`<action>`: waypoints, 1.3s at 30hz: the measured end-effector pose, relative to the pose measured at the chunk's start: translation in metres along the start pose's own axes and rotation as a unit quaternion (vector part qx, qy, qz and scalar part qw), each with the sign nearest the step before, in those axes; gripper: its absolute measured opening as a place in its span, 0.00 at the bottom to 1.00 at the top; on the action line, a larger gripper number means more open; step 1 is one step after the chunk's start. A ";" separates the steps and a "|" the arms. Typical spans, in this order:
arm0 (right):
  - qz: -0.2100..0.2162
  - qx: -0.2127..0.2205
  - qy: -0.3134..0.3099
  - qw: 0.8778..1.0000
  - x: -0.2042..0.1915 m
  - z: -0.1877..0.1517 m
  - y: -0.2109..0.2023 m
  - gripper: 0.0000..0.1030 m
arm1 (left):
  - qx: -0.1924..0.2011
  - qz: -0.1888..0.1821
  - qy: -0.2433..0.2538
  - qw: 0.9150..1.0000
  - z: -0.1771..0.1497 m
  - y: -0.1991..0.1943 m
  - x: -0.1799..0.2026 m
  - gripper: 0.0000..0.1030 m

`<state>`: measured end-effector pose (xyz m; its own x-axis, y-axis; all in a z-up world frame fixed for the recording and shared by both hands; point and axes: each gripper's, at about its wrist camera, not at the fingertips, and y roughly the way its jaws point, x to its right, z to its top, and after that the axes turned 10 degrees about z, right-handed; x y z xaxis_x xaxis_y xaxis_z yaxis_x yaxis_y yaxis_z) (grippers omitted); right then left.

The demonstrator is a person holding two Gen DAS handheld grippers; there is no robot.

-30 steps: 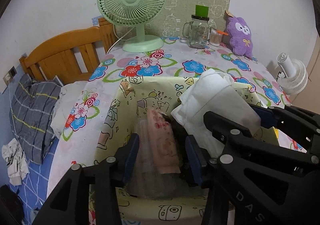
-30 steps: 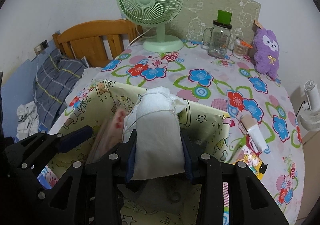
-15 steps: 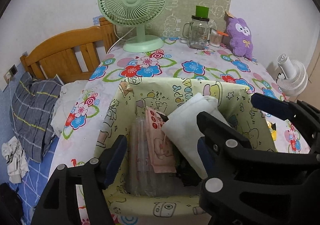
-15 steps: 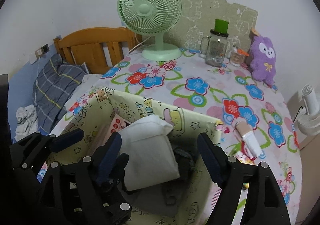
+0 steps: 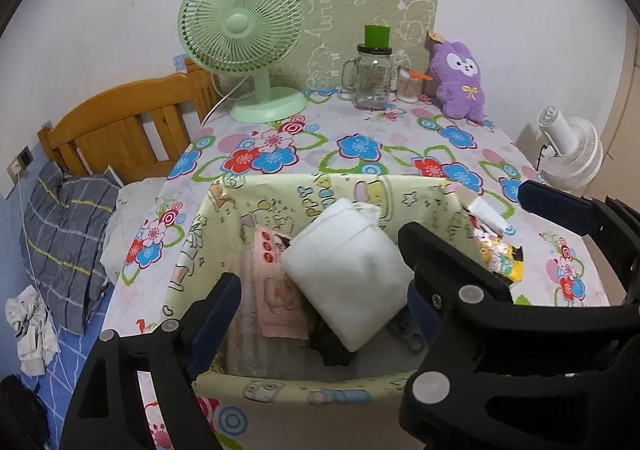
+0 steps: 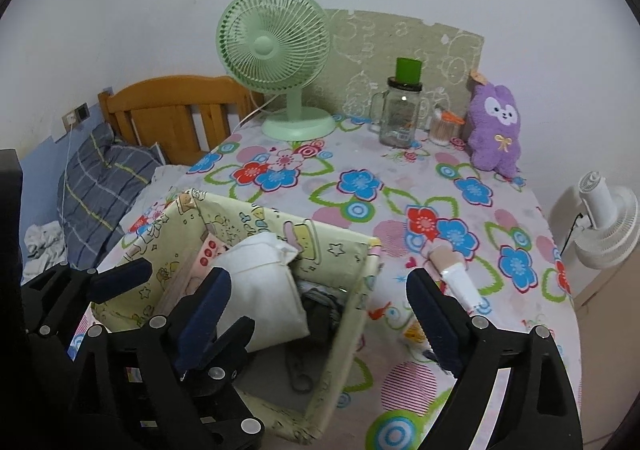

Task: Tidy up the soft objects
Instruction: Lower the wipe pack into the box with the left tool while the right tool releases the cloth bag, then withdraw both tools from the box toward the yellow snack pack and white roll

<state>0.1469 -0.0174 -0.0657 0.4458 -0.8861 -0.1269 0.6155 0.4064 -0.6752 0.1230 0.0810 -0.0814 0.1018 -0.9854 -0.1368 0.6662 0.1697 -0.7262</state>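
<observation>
A yellow cartoon-print fabric box (image 5: 280, 190) (image 6: 340, 250) stands on the flowered table. Inside lie a white soft pack (image 5: 344, 274) (image 6: 260, 286), a pink printed pack (image 5: 276, 278) against the left wall, and dark items at the bottom. My left gripper (image 5: 320, 314) is open and empty above the box's near side. My right gripper (image 6: 316, 314) is open and empty above the box's right wall; its arm shows in the left wrist view (image 5: 560, 210). A cream tube (image 6: 452, 274) and a yellow packet (image 5: 500, 254) lie right of the box.
A green fan (image 6: 276, 50), a glass jar with a green lid (image 6: 400, 110), a cotton swab cup (image 6: 442, 128) and a purple plush toy (image 6: 496, 126) stand at the table's far edge. A wooden bed with a plaid pillow (image 5: 64, 242) is left. A white fan (image 6: 604, 222) stands right.
My right gripper opened and let the white pack drop into the box. My left gripper opened off the pink pack. Both pulled back and up.
</observation>
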 end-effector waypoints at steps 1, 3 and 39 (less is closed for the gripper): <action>-0.001 0.002 0.000 1.000 0.001 0.000 -0.003 0.90 | 0.003 0.001 0.002 1.000 0.000 -0.003 0.003 0.85; -0.004 0.009 0.000 1.000 0.005 -0.002 -0.009 0.91 | 0.007 0.001 0.005 1.000 0.001 -0.006 0.007 0.86; -0.043 0.070 0.035 0.996 0.076 -0.036 -0.093 1.00 | 0.034 -0.035 0.039 0.998 -0.005 -0.054 0.096 1.00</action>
<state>0.1006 -0.1305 -0.0388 0.3439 -0.9303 -0.1275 0.7364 0.3514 -0.5781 0.0933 -0.0230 -0.0587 -0.0030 -0.9901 -0.1406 0.7189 0.0956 -0.6885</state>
